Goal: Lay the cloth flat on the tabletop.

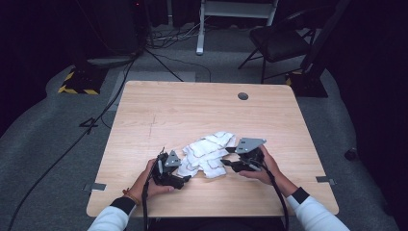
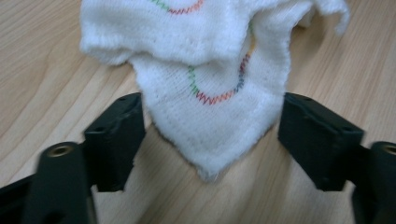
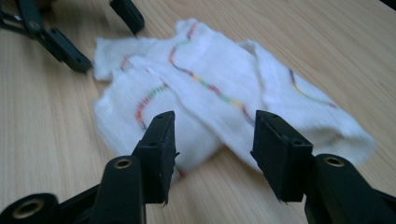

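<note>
High view: crumpled white cloth (image 1: 208, 154) mid-table (image 1: 144, 120), left gripper (image 1: 185, 178) and right gripper (image 1: 226, 163) both spread wide astride its edges; grasping step, closing on corners likely next.

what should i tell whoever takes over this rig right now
Left tool: open, jaws either side of a pointed corner of the cloth, not closed on it.
Right tool: open, jaws at the cloth's edge on the opposite side, nothing gripped.
Cloth: white with coloured zigzag stitching, lying crumpled and partly folded over itself on the table, near the front middle, between the two tools.
Done: both tools brought up to the cloth.
Left: probably close on the corners, then spread or fold the cloth; nothing is gripped yet.
</note>
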A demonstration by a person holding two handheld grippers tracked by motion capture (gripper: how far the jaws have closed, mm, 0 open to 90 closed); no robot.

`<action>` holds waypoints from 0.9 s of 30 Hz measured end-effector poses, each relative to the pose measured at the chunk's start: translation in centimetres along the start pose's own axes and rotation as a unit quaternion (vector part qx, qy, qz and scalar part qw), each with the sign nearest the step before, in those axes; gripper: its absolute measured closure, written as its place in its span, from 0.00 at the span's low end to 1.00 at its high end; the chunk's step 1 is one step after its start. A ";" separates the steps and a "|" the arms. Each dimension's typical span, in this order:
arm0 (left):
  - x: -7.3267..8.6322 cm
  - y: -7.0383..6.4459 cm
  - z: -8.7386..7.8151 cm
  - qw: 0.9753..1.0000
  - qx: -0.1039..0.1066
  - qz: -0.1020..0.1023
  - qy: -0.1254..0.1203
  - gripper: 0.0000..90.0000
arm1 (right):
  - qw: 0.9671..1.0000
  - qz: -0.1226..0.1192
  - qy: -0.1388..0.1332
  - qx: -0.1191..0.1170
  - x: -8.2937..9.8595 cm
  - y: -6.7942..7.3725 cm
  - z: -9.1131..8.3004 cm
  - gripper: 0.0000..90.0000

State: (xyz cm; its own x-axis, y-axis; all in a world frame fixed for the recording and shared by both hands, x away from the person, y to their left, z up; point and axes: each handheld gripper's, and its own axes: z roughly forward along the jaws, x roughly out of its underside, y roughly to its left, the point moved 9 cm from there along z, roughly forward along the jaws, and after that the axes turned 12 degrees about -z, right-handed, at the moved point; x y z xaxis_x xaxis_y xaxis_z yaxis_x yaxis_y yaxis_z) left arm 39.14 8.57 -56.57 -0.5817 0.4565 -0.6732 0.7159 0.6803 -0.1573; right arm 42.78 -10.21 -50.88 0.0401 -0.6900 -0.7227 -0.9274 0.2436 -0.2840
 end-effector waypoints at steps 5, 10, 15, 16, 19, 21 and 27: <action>-0.3 -0.2 0.0 1.000 0.011 0.009 -0.002 0.52 | 1.000 -0.005 -0.012 -0.020 -1.7 0.5 2.4 0.55; -0.3 0.2 -0.2 1.000 0.015 0.015 0.000 0.70 | 1.000 -0.011 -0.002 -0.026 -2.5 0.7 4.8 0.55; -0.3 0.2 -0.2 0.999 0.019 0.026 0.003 0.76 | 1.000 -0.004 0.011 -0.027 -2.2 0.5 6.3 0.58; -0.3 0.2 -0.3 0.999 0.020 0.026 0.003 0.77 | 1.000 -0.008 0.021 -0.020 -2.0 0.3 6.7 0.66; -0.3 0.3 -0.3 0.999 0.022 0.028 0.006 0.79 | 0.999 -0.009 0.028 -0.020 -1.8 0.3 7.0 0.77; -0.3 0.3 -0.4 0.999 0.020 0.033 0.009 0.83 | 0.999 -0.020 0.034 -0.015 -1.5 0.2 6.8 0.88; -0.2 0.3 -0.5 0.999 0.018 0.037 0.011 0.88 | 1.000 -0.013 0.024 -0.005 -1.2 -0.7 4.9 0.95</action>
State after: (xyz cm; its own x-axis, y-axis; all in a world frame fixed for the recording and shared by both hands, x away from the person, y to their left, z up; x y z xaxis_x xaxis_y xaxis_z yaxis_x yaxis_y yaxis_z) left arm 39.29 8.92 -56.11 -0.5352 0.5167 -0.6682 0.7702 0.6233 -0.1349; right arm 45.20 -6.23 -52.91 0.0463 -0.7285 -0.6835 -0.9302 0.2180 -0.2953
